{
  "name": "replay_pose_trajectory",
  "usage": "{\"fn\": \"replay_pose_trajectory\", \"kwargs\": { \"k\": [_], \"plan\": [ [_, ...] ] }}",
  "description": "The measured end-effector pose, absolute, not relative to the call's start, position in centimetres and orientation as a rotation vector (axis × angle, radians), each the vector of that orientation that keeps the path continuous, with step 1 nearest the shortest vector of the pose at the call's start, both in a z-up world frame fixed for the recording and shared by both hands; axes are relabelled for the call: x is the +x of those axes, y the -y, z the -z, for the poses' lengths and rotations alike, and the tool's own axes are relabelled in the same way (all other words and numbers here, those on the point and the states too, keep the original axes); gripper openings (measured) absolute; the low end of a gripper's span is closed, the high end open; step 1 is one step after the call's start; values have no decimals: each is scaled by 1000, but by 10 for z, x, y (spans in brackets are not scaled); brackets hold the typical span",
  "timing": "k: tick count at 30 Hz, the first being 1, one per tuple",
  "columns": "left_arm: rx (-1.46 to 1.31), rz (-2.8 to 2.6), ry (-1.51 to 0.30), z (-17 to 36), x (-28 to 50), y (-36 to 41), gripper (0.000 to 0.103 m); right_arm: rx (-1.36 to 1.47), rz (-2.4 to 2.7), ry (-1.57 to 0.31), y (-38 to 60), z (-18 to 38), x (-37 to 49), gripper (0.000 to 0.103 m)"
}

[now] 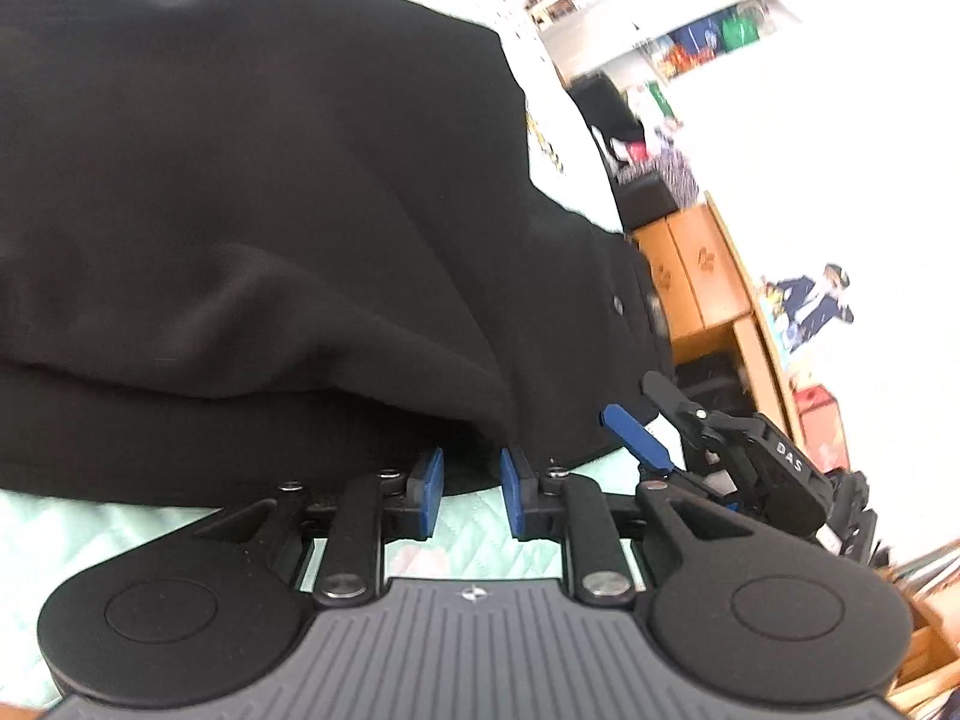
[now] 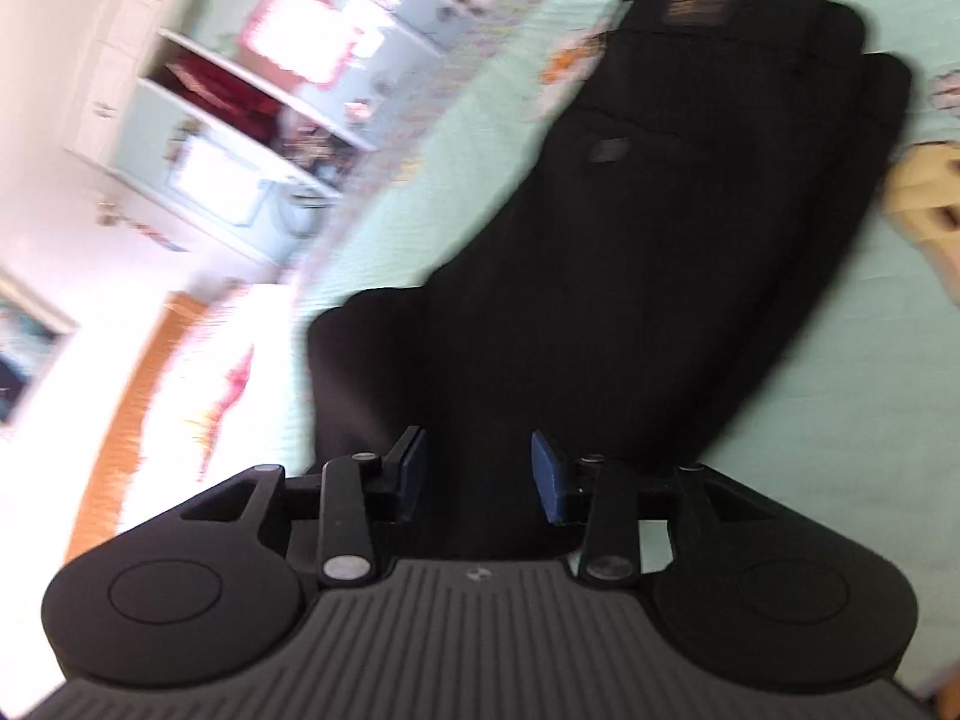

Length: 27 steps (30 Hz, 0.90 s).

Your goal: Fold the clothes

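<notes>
The left gripper point(image 1: 471, 495) sits at the near edge of the black folded trousers point(image 1: 252, 228), its blue pads parted with only the mint-green quilted bedspread point(image 1: 72, 534) showing between them, so it grips nothing. The right gripper point(image 2: 479, 477) likewise stands released, its pads apart over the near end of the cloth. The trousers lie lengthwise across the bedspread, waistband patch farthest away. This looks like the pause after a fold; next, each gripper likely needs a fresh pinch on the near hem.
</notes>
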State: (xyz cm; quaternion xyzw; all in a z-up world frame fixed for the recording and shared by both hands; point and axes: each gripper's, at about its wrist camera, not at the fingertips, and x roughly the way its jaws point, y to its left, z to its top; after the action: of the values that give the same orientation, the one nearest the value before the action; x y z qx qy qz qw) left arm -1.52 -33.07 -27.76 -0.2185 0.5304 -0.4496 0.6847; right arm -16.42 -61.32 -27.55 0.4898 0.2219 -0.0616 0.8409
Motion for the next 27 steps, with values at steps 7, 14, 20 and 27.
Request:
{"fn": "replay_pose_trajectory", "kwargs": {
  "k": [7,14,20,27],
  "plan": [
    [-648,943,-1157,269,-6,285,24,1169,159,-525,619,320,-176,23],
    [-774,831,-1170,267,-4,239,28,1177,63,-451,608,301,-184,54],
    [-827,826,-1223,261,-10,225,44,1023,-56,-470,579,284,-166,55],
    [-1114,671,-1341,283,-20,220,59,999,-191,-469,549,273,-162,66]
  ]
}}
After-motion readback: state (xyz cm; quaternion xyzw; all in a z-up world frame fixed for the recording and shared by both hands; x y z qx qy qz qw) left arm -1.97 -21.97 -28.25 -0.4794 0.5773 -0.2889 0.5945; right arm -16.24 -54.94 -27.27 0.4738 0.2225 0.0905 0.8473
